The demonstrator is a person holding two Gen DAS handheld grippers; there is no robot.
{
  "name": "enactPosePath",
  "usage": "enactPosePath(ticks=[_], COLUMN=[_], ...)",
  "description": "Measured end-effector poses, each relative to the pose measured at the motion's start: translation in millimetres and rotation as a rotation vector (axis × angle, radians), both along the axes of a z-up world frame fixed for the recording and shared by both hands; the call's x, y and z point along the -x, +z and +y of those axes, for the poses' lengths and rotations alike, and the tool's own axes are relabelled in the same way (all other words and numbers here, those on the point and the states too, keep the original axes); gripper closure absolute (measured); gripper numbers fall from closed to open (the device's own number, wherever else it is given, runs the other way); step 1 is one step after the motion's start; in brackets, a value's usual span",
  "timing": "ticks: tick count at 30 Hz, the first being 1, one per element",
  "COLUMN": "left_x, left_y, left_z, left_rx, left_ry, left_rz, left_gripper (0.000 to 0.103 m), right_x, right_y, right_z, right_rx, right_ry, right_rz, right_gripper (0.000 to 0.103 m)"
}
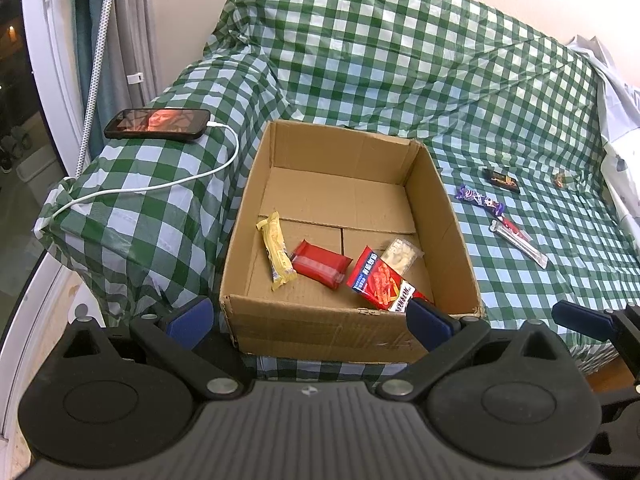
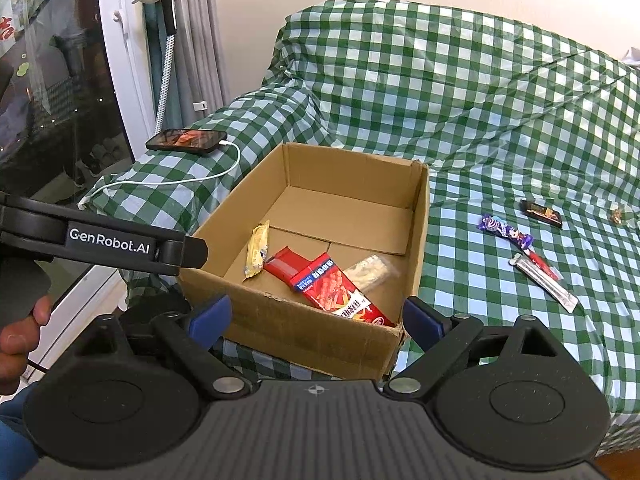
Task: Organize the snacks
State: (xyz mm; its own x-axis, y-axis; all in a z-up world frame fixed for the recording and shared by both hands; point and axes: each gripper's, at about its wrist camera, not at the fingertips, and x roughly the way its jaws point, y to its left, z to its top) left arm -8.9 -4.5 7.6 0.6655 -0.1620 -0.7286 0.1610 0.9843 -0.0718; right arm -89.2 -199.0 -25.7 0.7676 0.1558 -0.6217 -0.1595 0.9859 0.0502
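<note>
with four snacks already lying in the cardboard box (image 1: 448,240), roughly half appears done: purple wrapper (image 1: 480,199), black bar (image 1: 501,180), red stick (image 1: 514,229), clear stick (image 1: 520,245) and a small candy (image 1: 559,179) lie on the checkered sofa cover (image 1: 520,100). left gripper (image 1: 308,322) and right gripper (image 2: 316,318): jaws wide apart, holding nothing.

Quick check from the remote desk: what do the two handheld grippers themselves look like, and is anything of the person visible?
Both are matte black plastic with ribbed bodies, round pivot discs and silver bolts; the left gripper and right gripper carry blue finger pads. The left one's side reads GenRobot.AI in white. A bare hand and blue sleeve show.
</note>
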Motion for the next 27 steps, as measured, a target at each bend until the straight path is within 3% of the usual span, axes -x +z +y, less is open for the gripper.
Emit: enactPosePath(ticks=[27], left_x=[-10], left_y=[-16], left_z=[-4], left_rx=[-0.006], left_ry=[-0.003], left_rz=[0.047], left_gripper=[0.0], right_x=[-10], right_y=[-14], right_z=[-3], right_rx=[-0.027], right_ry=[-0.01], right_rz=[0.059], right_gripper=[0.009])
